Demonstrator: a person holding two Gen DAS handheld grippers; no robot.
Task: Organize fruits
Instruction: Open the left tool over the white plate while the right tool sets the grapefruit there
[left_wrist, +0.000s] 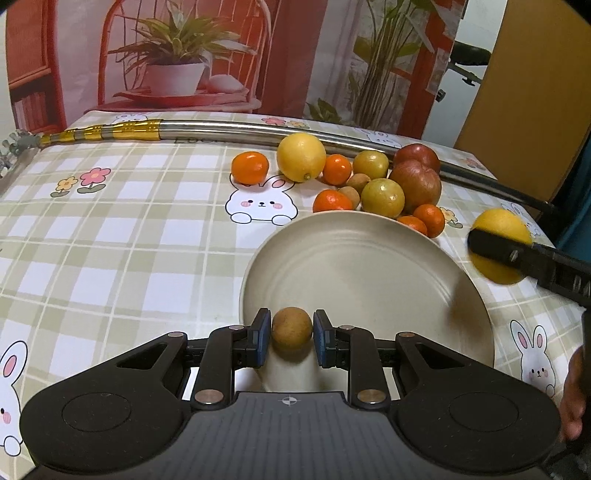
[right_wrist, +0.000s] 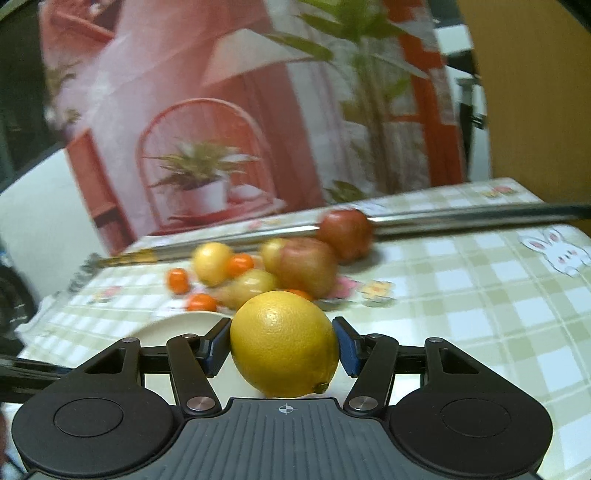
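Observation:
My left gripper (left_wrist: 292, 334) is shut on a small round brown fruit (left_wrist: 291, 326), held over the near rim of a cream plate (left_wrist: 369, 277). My right gripper (right_wrist: 282, 345) is shut on a big yellow lemon (right_wrist: 284, 343); in the left wrist view that lemon (left_wrist: 498, 227) hangs just right of the plate, with a black finger across it. Behind the plate lies a pile of fruit: a second lemon (left_wrist: 301, 157), several small oranges (left_wrist: 250, 167), two green-yellow fruits (left_wrist: 382, 197), two red apples (left_wrist: 417, 182) and small brown fruits (left_wrist: 349, 195).
A long steel pole with gold bands (left_wrist: 221, 129) lies across the far side of the checked tablecloth with rabbit prints (left_wrist: 110, 240). A printed backdrop with a potted plant (left_wrist: 177, 70) stands behind the table. A person's hand (left_wrist: 574, 402) shows at the right edge.

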